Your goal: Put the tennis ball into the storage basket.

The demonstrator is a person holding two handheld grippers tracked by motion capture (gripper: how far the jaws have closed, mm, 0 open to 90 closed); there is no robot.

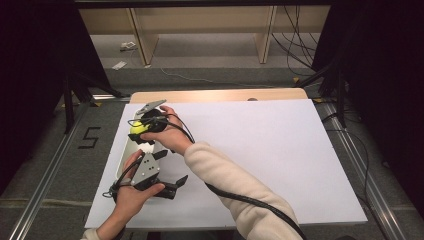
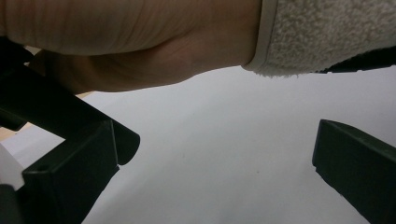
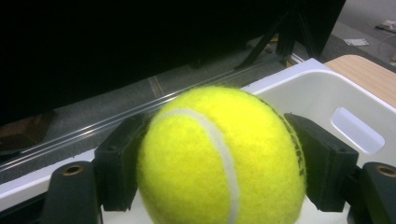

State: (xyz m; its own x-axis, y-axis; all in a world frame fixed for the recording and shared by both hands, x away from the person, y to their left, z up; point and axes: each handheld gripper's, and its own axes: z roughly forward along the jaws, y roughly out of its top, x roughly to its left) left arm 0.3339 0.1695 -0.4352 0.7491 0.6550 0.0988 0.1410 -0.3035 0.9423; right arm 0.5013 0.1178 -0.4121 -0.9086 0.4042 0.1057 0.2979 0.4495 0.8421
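Right claw [image 3: 219, 158] clamped on a yellow ball [image 3: 222, 156] above a white bin [image 3: 322, 98] at the desk's [image 1: 260, 135] left edge, left claw [image 1: 170, 187] nearer, jaws apart, holding nothing.

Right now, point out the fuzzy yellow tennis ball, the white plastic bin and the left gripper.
Fuzzy yellow tennis ball [image 3: 219, 158]: right gripper view, on its felt beside the white seam.
White plastic bin [image 3: 327, 100]: right gripper view, on its inner end wall above the handle slot.
Left gripper [image 1: 167, 187]: high view, midway between its fingertips.
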